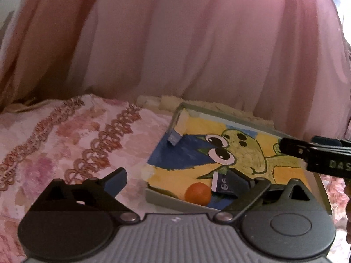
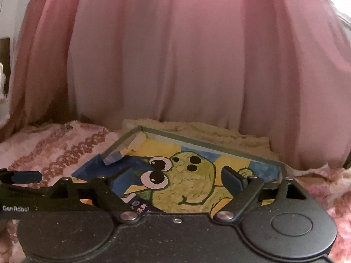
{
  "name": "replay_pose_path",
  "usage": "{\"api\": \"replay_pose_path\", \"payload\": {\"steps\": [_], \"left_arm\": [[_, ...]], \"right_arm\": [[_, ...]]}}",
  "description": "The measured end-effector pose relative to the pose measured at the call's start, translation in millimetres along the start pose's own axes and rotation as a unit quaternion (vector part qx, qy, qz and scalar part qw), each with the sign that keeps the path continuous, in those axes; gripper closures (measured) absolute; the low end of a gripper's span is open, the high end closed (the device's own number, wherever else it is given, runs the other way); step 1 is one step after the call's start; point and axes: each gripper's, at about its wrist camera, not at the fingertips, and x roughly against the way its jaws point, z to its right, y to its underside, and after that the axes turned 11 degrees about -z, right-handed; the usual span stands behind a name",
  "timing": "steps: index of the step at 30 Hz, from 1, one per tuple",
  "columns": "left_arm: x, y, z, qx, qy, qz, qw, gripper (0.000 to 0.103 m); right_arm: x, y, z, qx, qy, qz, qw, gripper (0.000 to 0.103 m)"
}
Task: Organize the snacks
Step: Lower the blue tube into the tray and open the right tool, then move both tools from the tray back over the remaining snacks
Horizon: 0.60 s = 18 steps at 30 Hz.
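Note:
A shallow grey tray (image 1: 219, 115) painted with a green frog on yellow and blue lies on a pink cloth. An orange ball (image 1: 197, 194) and a dark snack packet (image 1: 221, 185) with a white stripe rest at the tray's near edge. My left gripper (image 1: 178, 180) is open over that edge, its right finger beside the packet and nothing between its fingers. My right gripper (image 2: 177, 180) is open above the tray (image 2: 197, 141) with nothing in it, and the dark packet (image 2: 138, 206) shows just below its left finger. The right gripper (image 1: 285, 146) also pokes in over the tray's right side.
A pink curtain (image 1: 175, 43) hangs close behind the tray. The patterned pink cloth (image 1: 76, 142) spreads to the left. A cream fuzzy cloth (image 2: 219, 131) lies under the tray's far edge. One finger (image 2: 26, 177) of the left gripper shows at the left of the right wrist view.

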Motion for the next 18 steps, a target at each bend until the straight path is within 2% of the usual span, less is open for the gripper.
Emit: {"api": "replay_pose_path", "payload": {"steps": [11,18], "left_arm": [[51,27,18,-0.033,0.016,0.047,0.9982,0.001],[76,56,29,-0.043,0.025,0.039,0.998,0.001]], "right_arm": [[85,60,5,-0.039,0.002,0.07,0.997,0.001],[138,106,7,-0.057,0.016,0.092,0.994,0.001]]}}
